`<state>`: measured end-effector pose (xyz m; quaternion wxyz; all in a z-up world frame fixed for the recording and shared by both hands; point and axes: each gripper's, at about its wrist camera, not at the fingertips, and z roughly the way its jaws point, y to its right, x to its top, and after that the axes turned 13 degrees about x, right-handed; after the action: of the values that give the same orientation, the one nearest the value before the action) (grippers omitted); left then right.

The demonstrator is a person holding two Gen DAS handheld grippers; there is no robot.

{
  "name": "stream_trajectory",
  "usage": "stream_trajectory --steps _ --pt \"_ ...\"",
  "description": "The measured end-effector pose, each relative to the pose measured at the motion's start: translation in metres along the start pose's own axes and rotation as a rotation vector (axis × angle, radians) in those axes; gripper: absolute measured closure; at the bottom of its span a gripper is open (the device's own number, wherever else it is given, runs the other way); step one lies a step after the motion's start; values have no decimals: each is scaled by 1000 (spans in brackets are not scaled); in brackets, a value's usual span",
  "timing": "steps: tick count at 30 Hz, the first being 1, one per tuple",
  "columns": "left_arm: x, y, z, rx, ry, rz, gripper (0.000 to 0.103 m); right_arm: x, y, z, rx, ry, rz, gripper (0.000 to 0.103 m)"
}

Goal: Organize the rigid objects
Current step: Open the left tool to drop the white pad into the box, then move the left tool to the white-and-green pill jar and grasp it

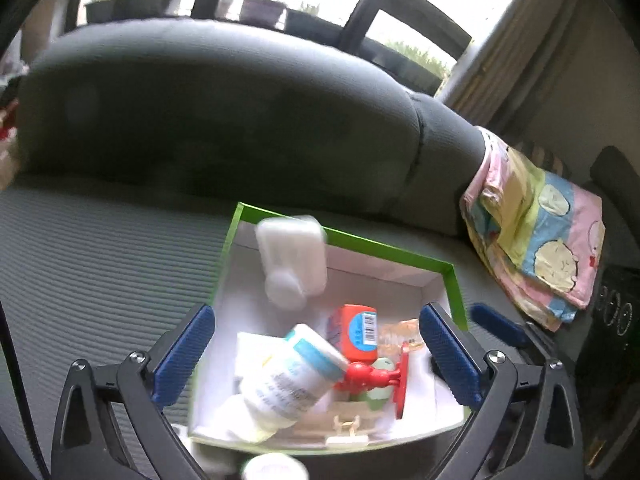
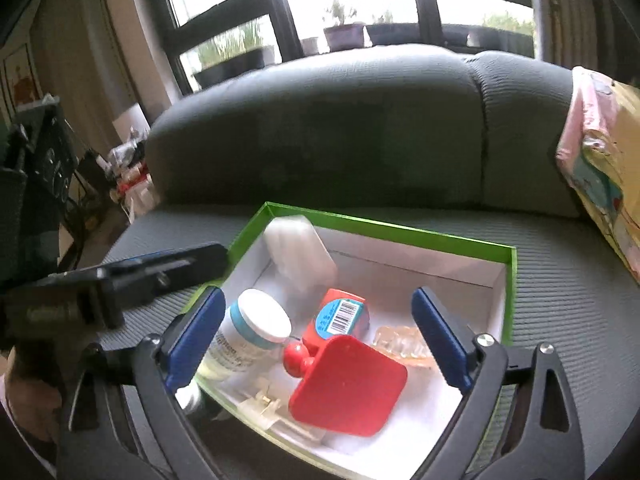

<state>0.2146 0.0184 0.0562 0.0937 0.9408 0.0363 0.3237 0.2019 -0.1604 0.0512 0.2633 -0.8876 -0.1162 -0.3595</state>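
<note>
The box [image 2: 420, 240] is sitting on the sofa seat [image 2: 560, 300], in front of the backrest [image 2: 320, 128]. Inside the box, the blurred bottle [image 2: 300, 256] is showing against the far left corner; whether it is resting there or falling cannot be told. The capped jar [image 2: 248, 332] is lying at the near left wall. The barcoded pack [image 2: 340, 316] is lying in the middle, with the knobbed stand [image 2: 348, 384] in front of it, overlapping it in view. The clear moulded piece [image 2: 404, 344] is lying right of the pack, near the right wall. A folded cloth [image 1: 536, 240] is hanging over the armrest, right of the box. Potted plants [image 2: 344, 28] are standing behind the backrest, at the window.
</note>
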Motion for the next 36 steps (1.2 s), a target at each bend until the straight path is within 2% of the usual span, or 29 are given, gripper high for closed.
stream_trajectory --steps 10,16,21,29,36 --pt "-28 -33 -52 103 31 6 1 -35 -25 -52 11 25 -17 6" --pt "-57 -43 -74 180 45 36 1 -61 -53 -64 18 2 -70 6" --pt "-82 -46 -86 210 53 65 1 -83 -76 -68 39 -19 -99 6" --pt "-118 -68 -88 210 36 65 1 -116 -95 -50 70 -80 -115 6" --pt "-139 -79 -75 141 46 90 1 -139 -98 -26 116 -105 -51 6"
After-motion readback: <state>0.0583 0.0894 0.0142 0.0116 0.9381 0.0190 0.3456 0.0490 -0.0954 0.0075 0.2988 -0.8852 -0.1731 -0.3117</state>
